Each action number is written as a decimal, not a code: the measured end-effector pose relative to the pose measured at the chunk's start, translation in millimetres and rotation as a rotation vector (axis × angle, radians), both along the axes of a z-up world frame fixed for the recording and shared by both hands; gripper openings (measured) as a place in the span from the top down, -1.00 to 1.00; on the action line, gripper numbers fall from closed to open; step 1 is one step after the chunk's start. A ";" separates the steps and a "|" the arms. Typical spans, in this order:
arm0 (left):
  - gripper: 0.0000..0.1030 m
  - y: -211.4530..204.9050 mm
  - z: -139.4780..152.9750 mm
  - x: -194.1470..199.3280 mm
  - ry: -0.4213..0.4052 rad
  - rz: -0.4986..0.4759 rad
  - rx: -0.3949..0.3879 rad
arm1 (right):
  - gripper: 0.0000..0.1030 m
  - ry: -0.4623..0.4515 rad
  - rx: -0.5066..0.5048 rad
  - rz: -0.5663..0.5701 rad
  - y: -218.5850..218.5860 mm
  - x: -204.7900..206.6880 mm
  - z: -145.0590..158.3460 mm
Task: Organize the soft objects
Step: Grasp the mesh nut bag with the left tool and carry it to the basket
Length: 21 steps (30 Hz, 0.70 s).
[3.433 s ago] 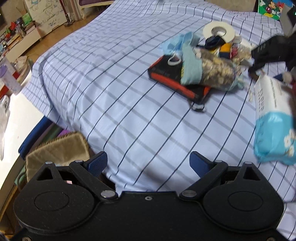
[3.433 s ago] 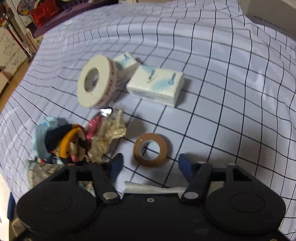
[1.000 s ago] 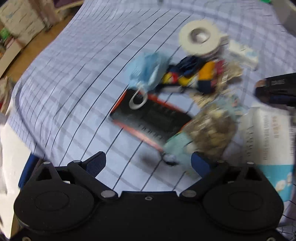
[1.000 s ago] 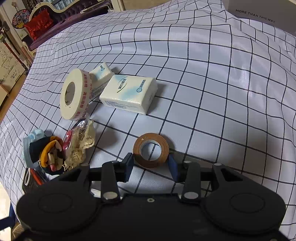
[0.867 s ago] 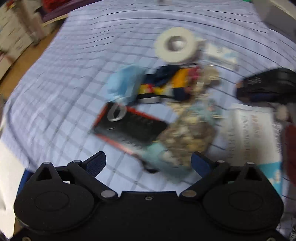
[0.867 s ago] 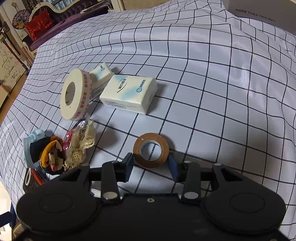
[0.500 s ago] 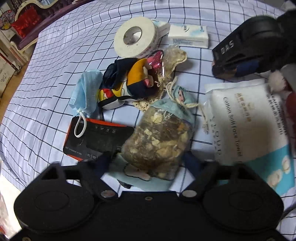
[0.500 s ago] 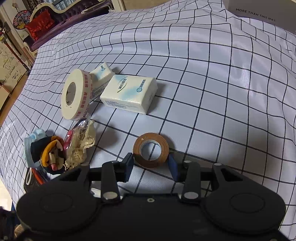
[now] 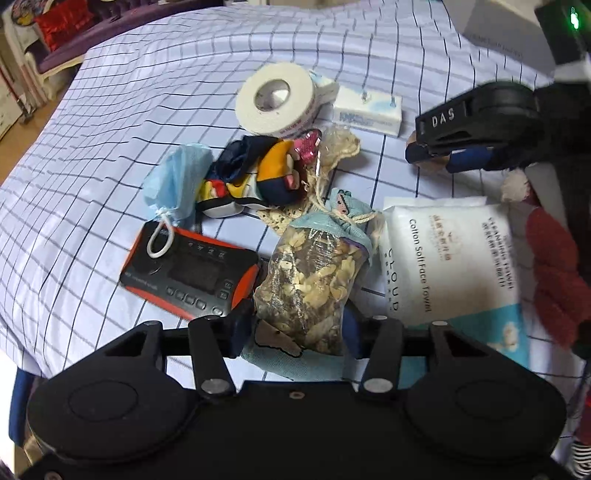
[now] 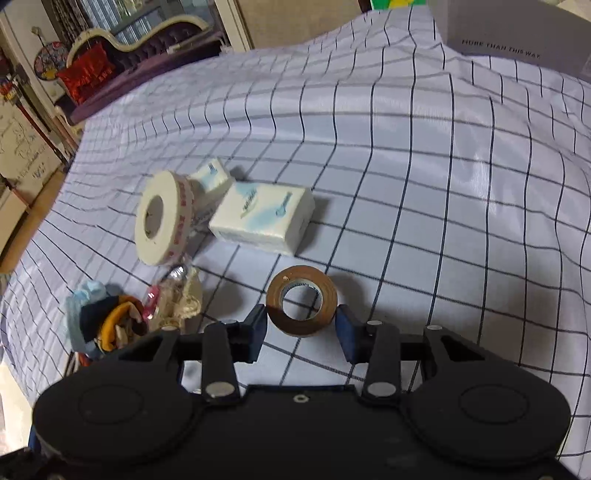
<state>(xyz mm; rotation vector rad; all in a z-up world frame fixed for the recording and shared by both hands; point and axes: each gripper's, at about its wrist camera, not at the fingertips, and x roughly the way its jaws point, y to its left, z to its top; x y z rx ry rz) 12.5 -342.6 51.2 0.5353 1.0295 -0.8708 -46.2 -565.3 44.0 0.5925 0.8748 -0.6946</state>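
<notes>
My left gripper (image 9: 297, 330) is shut on a clear pouch of dried bits with a teal cloth top (image 9: 314, 273), which lies on the checked bed sheet (image 9: 110, 110). Beside it lie a white cotton face towel pack (image 9: 454, 266), a plush toy (image 9: 258, 173), a blue face mask (image 9: 177, 181) and a lace sachet (image 9: 338, 147). My right gripper (image 10: 301, 330) has its pads on either side of a brown tape roll (image 10: 301, 301), partly closed, with small gaps showing. It also shows in the left wrist view (image 9: 443, 155).
A black and orange device (image 9: 188, 273) lies left of the pouch. A large white tape roll (image 10: 162, 218) and two tissue packs (image 10: 264, 219) lie further back. A red knit item (image 9: 554, 280) is at the right. A grey box (image 10: 517, 29) stands at the far right.
My left gripper swept in over the pile and closed on the pouch. My right gripper narrowed around the brown tape roll and has moved slightly closer to it.
</notes>
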 end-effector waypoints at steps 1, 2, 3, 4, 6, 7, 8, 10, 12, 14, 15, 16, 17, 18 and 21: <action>0.05 4.4 3.6 0.3 0.005 0.012 -0.011 | 0.22 -0.005 -0.007 0.000 0.8 -0.8 2.0; 0.05 8.8 6.6 1.7 0.009 0.025 -0.020 | 0.22 -0.007 -0.011 -0.001 1.4 -1.1 3.0; 0.04 13.9 10.1 2.7 0.014 0.039 -0.029 | 0.22 -0.007 -0.013 -0.001 1.8 -1.2 3.2; 0.05 19.8 13.3 3.9 0.020 0.057 -0.037 | 0.22 -0.004 -0.014 -0.001 2.2 -0.9 2.6; 0.05 33.5 18.4 7.7 0.035 0.103 -0.042 | 0.22 0.007 -0.011 -0.002 2.1 0.9 -0.8; 0.05 41.2 19.9 9.8 0.044 0.126 -0.042 | 0.22 0.013 -0.007 -0.004 1.9 2.0 -2.9; 0.05 50.1 20.9 11.8 0.053 0.149 -0.041 | 0.22 0.020 -0.006 -0.006 2.0 3.1 -4.9; 0.04 69.9 21.3 15.9 0.067 0.198 -0.041 | 0.22 0.034 -0.010 -0.007 3.3 5.3 -7.9; 0.05 92.3 19.9 19.3 0.067 0.250 -0.030 | 0.22 0.046 -0.018 -0.006 4.5 7.1 -11.2; 0.04 117.4 17.6 21.0 0.055 0.309 -0.015 | 0.22 0.054 -0.027 -0.005 6.8 8.4 -13.2; 0.04 130.1 15.4 22.8 0.054 0.342 -0.010 | 0.22 0.057 -0.031 -0.004 8.4 8.9 -14.2; 0.04 143.7 12.7 24.9 0.061 0.373 -0.005 | 0.22 0.061 -0.034 -0.001 9.6 9.6 -16.0; 0.04 156.6 9.0 27.8 0.074 0.403 0.002 | 0.22 0.066 -0.038 0.001 11.6 10.5 -17.7; 0.05 169.4 4.8 30.4 0.087 0.435 0.011 | 0.22 0.072 -0.042 0.003 13.8 11.3 -19.5; 0.04 206.3 -9.6 38.7 0.110 0.537 0.040 | 0.22 0.089 -0.082 0.013 24.9 13.9 -22.5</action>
